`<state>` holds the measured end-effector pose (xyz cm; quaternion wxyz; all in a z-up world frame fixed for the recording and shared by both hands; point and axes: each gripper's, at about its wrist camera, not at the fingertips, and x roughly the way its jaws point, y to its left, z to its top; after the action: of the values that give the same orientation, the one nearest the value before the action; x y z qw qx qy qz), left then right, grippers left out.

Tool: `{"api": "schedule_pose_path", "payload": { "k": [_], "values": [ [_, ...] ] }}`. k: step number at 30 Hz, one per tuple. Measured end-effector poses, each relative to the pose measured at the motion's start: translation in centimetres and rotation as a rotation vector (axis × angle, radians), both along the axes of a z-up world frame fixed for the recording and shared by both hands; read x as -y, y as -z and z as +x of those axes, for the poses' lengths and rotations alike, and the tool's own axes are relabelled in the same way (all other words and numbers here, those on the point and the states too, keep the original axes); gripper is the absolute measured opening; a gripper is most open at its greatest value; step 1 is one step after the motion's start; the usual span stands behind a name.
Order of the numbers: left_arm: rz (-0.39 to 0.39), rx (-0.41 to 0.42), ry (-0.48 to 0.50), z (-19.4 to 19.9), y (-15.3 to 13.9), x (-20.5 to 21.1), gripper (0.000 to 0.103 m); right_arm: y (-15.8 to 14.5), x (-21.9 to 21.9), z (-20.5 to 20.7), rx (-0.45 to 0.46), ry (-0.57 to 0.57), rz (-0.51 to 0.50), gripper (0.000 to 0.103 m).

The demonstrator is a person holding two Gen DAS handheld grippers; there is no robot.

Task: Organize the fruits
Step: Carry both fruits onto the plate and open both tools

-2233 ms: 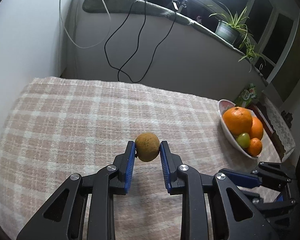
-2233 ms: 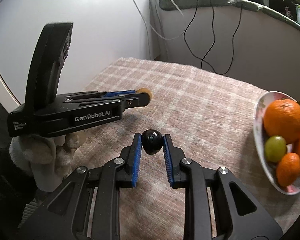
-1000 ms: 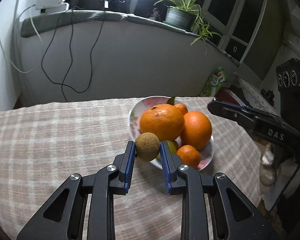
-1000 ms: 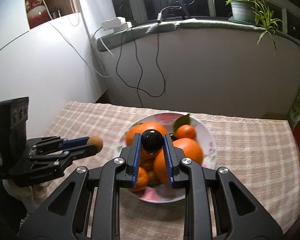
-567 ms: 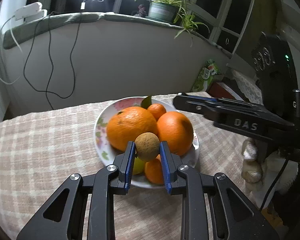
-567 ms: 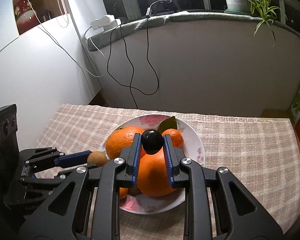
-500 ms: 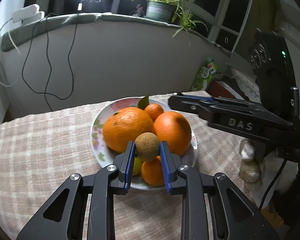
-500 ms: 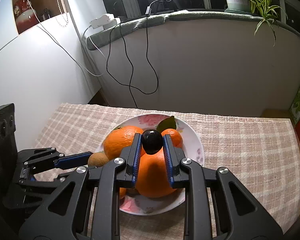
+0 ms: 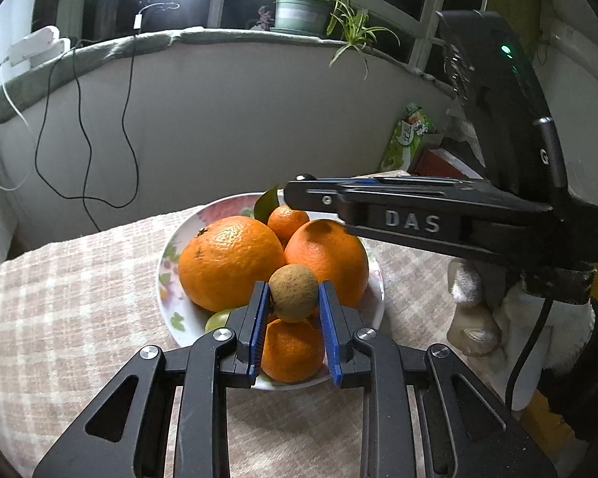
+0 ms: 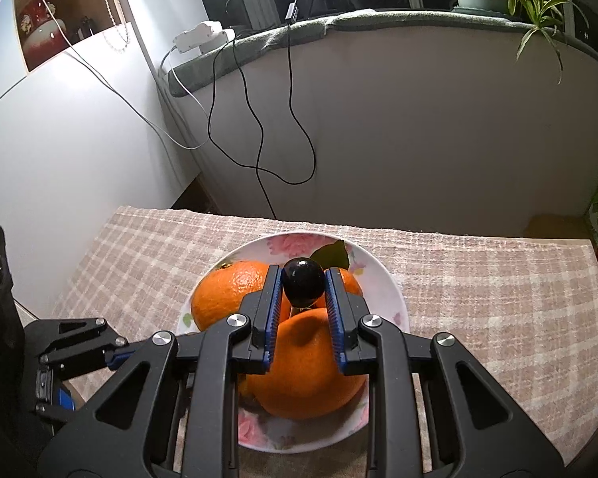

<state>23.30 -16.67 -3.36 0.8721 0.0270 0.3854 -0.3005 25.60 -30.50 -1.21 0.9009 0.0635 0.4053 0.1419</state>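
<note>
My left gripper (image 9: pixel 293 298) is shut on a small brown round fruit (image 9: pixel 293 292) and holds it above the near side of a flowered white plate (image 9: pixel 167 255). The plate holds two large oranges (image 9: pixel 229 261), two small tangerines (image 9: pixel 291 348) and a green grape (image 9: pixel 218 318). My right gripper (image 10: pixel 302 283) is shut on a small black round fruit (image 10: pixel 303 282) above the same plate (image 10: pixel 390 283), over a large orange (image 10: pixel 305 366). The right gripper also reaches in from the right in the left wrist view (image 9: pixel 299 195).
The plate sits on a pink checked tablecloth (image 9: pixel 59 298). A pale wall with hanging black cables (image 10: pixel 259 127) stands behind the table. A green packet (image 9: pixel 406 135) and red box lie at the far right. The left gripper's body (image 10: pixel 71 354) shows low left.
Both grippers have moved from the open table to over the plate, each still holding its fruit. In the last half second both came a little closer above the oranges.
</note>
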Motion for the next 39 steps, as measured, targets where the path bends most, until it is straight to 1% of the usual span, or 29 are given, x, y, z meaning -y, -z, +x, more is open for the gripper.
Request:
{"api": "schedule_pose_path", "payload": {
  "k": [14, 34, 35, 36, 37, 39],
  "values": [
    [0.008, 0.006, 0.000, -0.1, 0.1, 0.5, 0.024, 0.5, -0.8, 1.1, -0.013, -0.010, -0.006, 0.023],
    [0.031, 0.031, -0.015, -0.6, -0.1, 0.8, 0.025, 0.8, -1.8, 1.2, -0.010, -0.027, -0.032, 0.023],
    [0.032, 0.031, -0.018, -0.6, -0.1, 0.8, 0.025, 0.7, -1.7, 1.2, -0.010, -0.026, -0.032, 0.025],
    [0.034, 0.031, -0.019, -0.5, -0.1, 0.8, 0.025, 0.7, -1.7, 1.1, -0.007, -0.023, -0.032, 0.033],
    [0.036, 0.032, -0.021, -0.5, -0.1, 0.8, 0.025, 0.6, -1.6, 1.0, 0.001, -0.017, -0.033, 0.045],
    [0.040, 0.033, -0.022, -0.6, 0.0, 0.8, 0.025, 0.3, -1.3, 0.9, 0.017, -0.011, -0.031, 0.057]
  ]
}}
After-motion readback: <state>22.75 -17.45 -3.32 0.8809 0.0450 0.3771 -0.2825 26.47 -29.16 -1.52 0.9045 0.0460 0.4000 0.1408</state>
